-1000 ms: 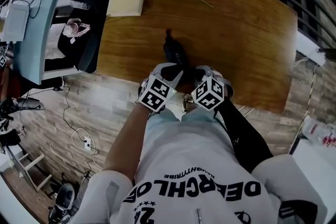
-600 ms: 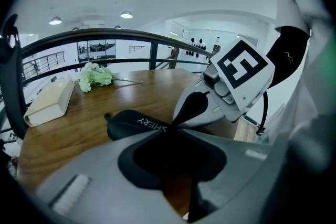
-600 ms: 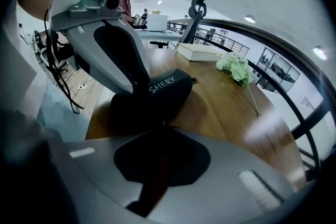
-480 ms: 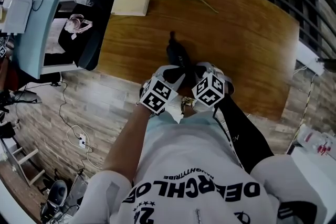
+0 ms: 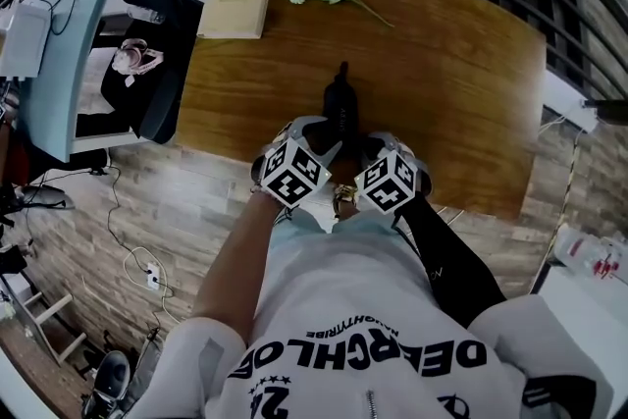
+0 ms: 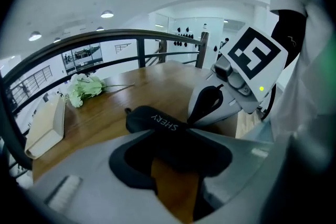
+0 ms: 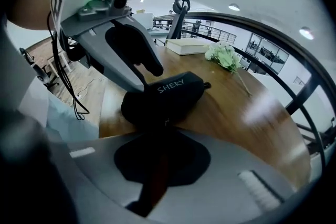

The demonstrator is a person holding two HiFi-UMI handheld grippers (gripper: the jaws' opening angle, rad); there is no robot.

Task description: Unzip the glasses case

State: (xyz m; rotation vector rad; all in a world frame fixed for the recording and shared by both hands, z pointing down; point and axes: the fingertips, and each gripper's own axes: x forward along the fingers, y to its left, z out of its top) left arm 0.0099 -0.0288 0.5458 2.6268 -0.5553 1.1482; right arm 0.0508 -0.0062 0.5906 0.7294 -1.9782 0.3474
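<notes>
The black glasses case [image 5: 340,106] lies lengthwise on the wooden surface [image 5: 461,64], its near end toward the person. The left gripper [image 5: 324,134] has its jaws clamped on that near end from the side, dark pads against the case. The right gripper [image 5: 365,148] meets the same end from the other side, jaws pressed together. A small pale tab [image 7: 167,123] sits at their tips; whether it is pinched is unclear.

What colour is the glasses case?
The glasses case is black, with white SHERY lettering; clearest in the right gripper view.
</notes>
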